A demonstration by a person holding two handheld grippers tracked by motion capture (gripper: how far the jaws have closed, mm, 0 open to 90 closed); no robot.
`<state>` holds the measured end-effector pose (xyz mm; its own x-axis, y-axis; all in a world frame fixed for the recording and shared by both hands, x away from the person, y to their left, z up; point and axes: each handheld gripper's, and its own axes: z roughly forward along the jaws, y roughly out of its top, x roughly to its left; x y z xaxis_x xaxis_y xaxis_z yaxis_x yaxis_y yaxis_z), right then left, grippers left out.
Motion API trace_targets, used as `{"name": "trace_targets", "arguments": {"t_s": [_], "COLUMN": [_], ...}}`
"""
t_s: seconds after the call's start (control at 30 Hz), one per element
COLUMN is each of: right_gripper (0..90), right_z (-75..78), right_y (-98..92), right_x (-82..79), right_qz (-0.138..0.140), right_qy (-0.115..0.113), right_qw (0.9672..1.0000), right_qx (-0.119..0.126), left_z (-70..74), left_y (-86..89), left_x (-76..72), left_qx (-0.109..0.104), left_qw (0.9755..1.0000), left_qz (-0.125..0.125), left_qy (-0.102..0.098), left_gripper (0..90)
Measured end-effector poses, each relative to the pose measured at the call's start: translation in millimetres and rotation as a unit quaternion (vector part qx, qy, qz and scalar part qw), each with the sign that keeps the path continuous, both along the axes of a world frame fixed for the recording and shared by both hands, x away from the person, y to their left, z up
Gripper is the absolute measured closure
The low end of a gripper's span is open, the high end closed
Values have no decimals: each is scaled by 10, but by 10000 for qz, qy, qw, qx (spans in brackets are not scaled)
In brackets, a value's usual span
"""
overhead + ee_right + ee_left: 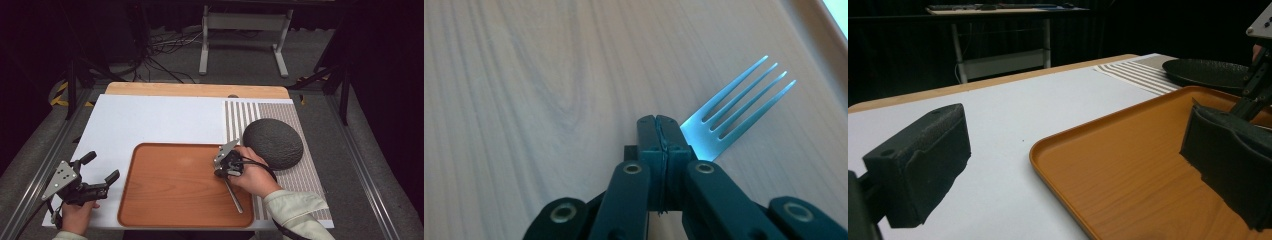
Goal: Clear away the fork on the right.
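Observation:
A metal fork (739,100) lies low over the brown wooden tray (165,200), its tines sticking out to the right of my right gripper (658,131). That gripper's jaws are pressed together on the fork's neck. In the high view the right gripper (222,167) is over the tray's right side, and the fork handle (234,196) runs back toward the front edge. My left gripper (102,166) is open with nothing in it, held just left of the tray over the white sheet (150,120). In the left gripper view the tray's rim (1048,145) curves between the wide-apart jaws.
A dark round upturned dish (273,142) sits on a striped mat (300,180) to the right of the tray, close behind the right hand. The wooden table edge (195,90) runs along the back. Beyond are cables and a metal stand on the floor.

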<state>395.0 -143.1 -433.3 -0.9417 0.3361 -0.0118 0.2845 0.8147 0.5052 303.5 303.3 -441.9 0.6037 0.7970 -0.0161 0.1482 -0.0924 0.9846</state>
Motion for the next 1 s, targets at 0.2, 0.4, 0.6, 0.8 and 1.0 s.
{"name": "trace_targets", "arguments": {"t_s": [0.2, 0.4, 0.6, 0.8, 1.0], "right_gripper": [900, 900, 900, 900, 900], "right_z": [3, 11, 16, 24, 31], "right_y": [-70, -131, -195, -251, -304], "right_x": [22, 40, 48, 58, 58], "right_qz": [-90, -200, -324, -396, -484], "right_qy": [-26, -32, -10, -7, -14], "right_qw": [10000, 9998, 9995, 9992, 9988], "right_qx": [4, -39, -50, -88, -120], "left_z": [-2, -2, -2, -2, 0], "left_y": [-3, -2, -2, -3, 1], "left_x": [0, 0, 0, 0, -1], "left_qx": [10, 11, 7, 2, -4], "left_qw": [10000, 10000, 10000, 10000, 10000], "left_qz": [-2, 1, 3, 5, 10], "left_qy": [-4, -4, -4, -15, -14], "left_gripper": [4, 4, 4, 4, 4]}}
